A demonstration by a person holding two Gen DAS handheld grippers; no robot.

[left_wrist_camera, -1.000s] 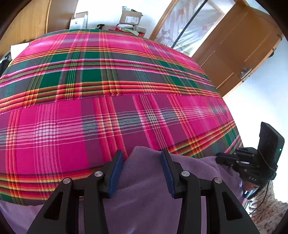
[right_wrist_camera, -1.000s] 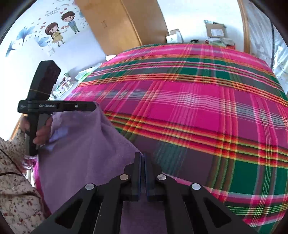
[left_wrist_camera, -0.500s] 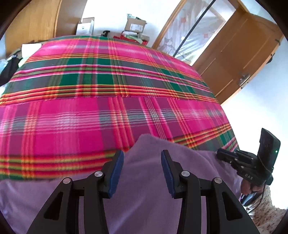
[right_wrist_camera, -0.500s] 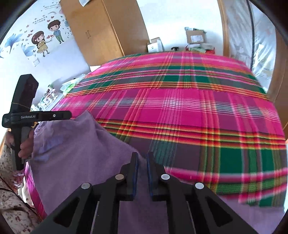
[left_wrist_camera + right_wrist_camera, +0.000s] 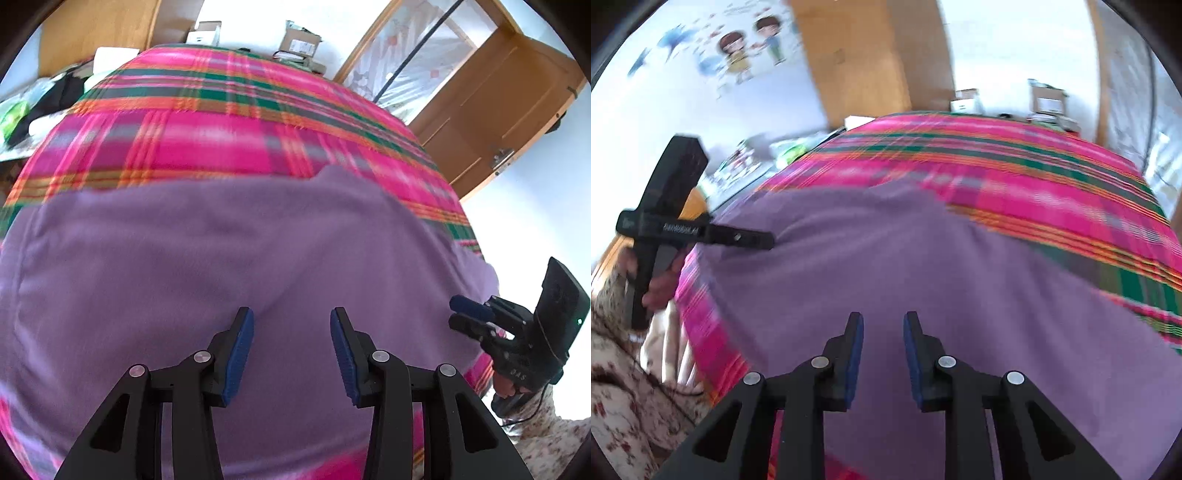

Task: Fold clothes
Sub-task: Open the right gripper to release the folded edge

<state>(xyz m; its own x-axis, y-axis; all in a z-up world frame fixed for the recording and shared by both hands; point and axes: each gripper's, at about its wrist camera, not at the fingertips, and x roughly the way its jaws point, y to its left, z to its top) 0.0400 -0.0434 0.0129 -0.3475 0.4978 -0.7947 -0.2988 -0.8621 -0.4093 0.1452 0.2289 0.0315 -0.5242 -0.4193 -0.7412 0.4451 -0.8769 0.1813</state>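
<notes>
Below both claws, purple garment

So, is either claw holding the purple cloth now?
No. Both claws, left and right, are over the purple cloth without pinching it; the right jaws are opening.

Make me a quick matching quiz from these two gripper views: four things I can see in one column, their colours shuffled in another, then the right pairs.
Things:
1. garment
2. bedspread
3. door
4. pads of the left hand-held gripper

Colours:
A. brown wood
B. blue
C. plain purple
D. pink, green and orange plaid

Pairs: 1-C, 2-D, 3-A, 4-B
</notes>
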